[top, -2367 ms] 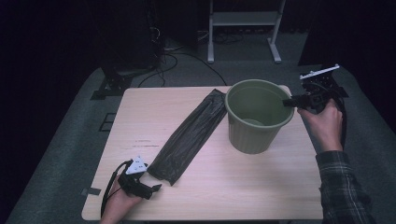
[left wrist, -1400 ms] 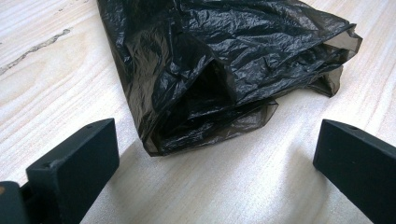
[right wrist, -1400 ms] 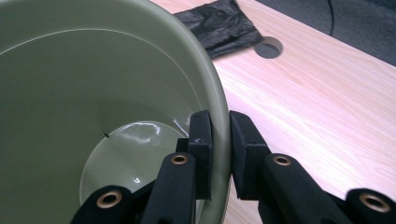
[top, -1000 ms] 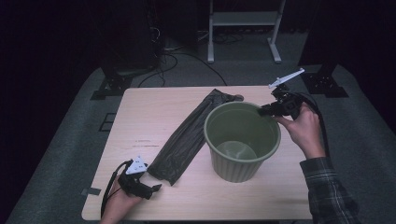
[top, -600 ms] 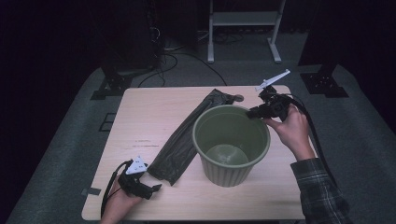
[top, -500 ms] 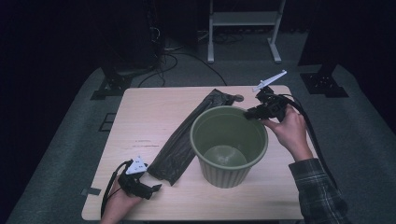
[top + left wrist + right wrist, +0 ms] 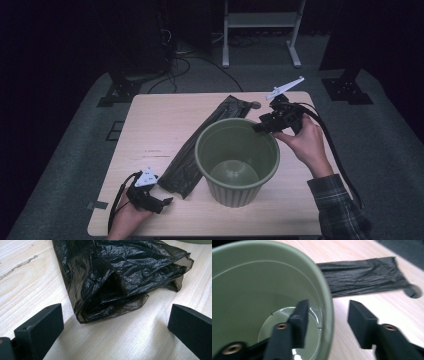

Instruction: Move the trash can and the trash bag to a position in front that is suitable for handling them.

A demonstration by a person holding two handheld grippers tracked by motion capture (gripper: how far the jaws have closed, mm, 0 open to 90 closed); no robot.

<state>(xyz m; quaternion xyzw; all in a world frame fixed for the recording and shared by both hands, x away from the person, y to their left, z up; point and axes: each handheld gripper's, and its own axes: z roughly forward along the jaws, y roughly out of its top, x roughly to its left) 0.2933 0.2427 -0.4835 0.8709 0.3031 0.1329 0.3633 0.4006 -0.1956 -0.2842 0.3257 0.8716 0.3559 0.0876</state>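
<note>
Here there is one green bucket (image 7: 236, 162), one black plastic bag (image 7: 200, 150) and one wooden table (image 7: 150, 125), and the person works with two grippers. The bucket stands upright near the middle of the table, a little toward the person's right, and its inside is bare. The bag lies flat and folded in a long strip, going from the far side of the table, behind the bucket, toward the near left corner; along its length it passes just beside the bucket's left wall.

The right gripper (image 7: 257, 127) is at the far right part of the bucket's rim. Its jaws have just been opening. In the right gripper view the rim (image 7: 328, 302) passes between the two black jaws, one jaw inside the bucket and one outside over the table, and there is a clear gap between the pads and the wall, so the gripper does not hold the bucket now.

The left gripper (image 7: 167, 201) rests low at the near left corner of the table, pointing at the near end of the bag. In the left gripper view its two jaws stand wide apart, with the crumpled end of the bag (image 7: 120, 282) lying just ahead of them, not touched. It holds nothing.
</note>
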